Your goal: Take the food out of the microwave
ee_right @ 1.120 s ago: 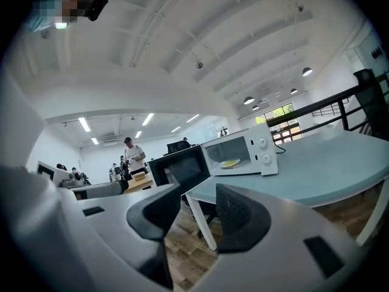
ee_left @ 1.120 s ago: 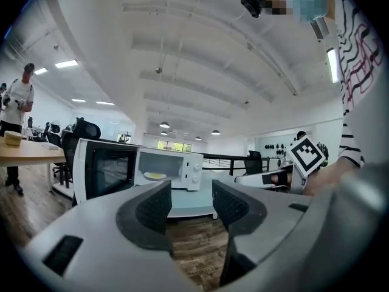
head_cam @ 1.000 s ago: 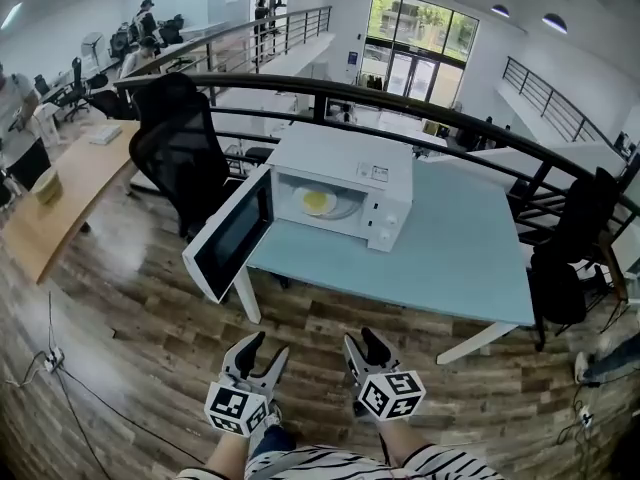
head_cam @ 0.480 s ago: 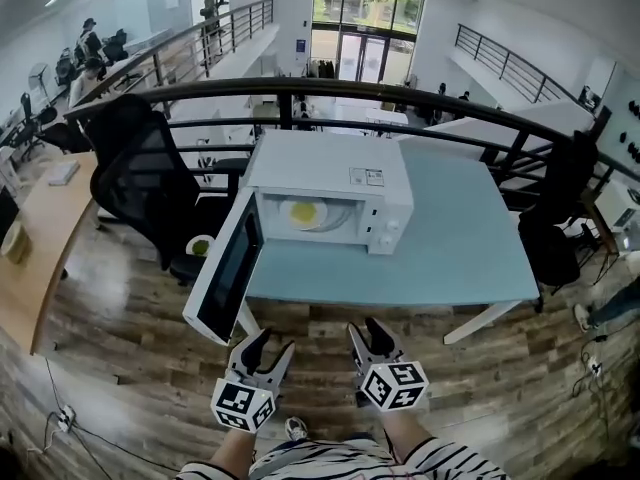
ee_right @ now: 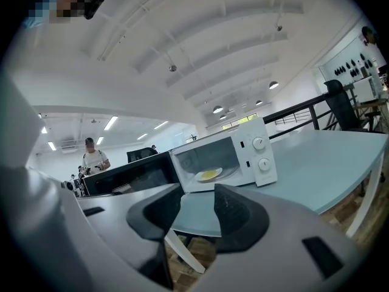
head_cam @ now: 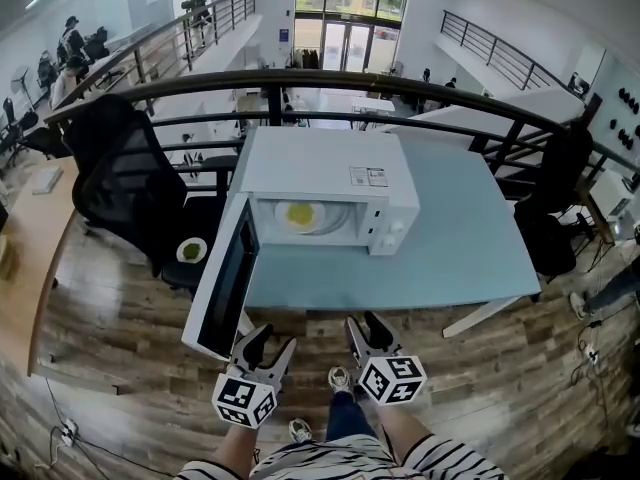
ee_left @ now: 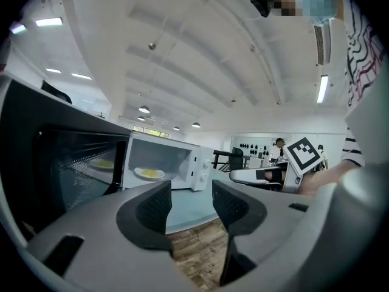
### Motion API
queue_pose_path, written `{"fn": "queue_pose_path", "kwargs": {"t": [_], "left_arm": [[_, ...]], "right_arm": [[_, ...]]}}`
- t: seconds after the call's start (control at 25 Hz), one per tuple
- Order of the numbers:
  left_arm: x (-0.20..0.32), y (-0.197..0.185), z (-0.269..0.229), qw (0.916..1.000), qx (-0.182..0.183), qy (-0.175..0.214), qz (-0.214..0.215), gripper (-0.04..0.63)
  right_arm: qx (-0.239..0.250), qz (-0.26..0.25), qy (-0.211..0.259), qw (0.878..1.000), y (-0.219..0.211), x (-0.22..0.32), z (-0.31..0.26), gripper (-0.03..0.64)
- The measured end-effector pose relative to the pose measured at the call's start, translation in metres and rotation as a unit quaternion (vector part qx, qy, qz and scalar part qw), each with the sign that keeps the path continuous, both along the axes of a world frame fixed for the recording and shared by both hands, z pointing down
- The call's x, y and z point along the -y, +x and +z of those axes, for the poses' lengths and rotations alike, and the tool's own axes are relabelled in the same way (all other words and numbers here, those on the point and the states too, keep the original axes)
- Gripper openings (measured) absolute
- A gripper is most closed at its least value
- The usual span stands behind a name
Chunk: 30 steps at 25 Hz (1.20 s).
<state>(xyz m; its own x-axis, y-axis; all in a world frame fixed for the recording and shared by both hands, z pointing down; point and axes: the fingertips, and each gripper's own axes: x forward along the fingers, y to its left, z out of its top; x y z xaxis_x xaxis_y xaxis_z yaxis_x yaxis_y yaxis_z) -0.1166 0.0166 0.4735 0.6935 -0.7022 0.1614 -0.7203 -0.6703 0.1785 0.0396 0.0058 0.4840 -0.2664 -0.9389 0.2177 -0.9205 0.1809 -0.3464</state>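
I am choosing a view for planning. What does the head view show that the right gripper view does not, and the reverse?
Only the head view: the microwave's top label and the small plate by the black chair. Only the right gripper view: the right tool's jaws close up, apart, nothing between. Both: the open door, the yellow food inside, the blue table.

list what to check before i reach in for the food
1. Door open: ok, swung wide to the left.
2. Food in sight: ok, yellow, on a plate inside the microwave.
3. Left gripper free: ok, jaws apart, nothing between.
4. Right gripper free: ok, jaws apart, nothing between.
5. Grippers near the opening: not ok, both hang over the floor, short of the table.
6. Plate's heat: cannot tell.
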Motion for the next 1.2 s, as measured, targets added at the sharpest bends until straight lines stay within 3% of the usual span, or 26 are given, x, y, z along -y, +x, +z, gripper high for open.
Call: {"fn": "queue_pose_path", "kwargs": {"t": [0.72,1.2], "left_arm": [[0.125,0.027,0.041,0.9968,-0.024,-0.050,-0.057,0.190],[0.201,0.038,0.076,0.9929,-0.015,-0.074,-0.092,0.189]], "right_arm": [[-0.002,-0.041,-0.034,0.999,0.013,0.138,0.037,0.173],[-0.007,-0.059,-0.050,0.997,0.016,0.197,0.065,0.169]]}}
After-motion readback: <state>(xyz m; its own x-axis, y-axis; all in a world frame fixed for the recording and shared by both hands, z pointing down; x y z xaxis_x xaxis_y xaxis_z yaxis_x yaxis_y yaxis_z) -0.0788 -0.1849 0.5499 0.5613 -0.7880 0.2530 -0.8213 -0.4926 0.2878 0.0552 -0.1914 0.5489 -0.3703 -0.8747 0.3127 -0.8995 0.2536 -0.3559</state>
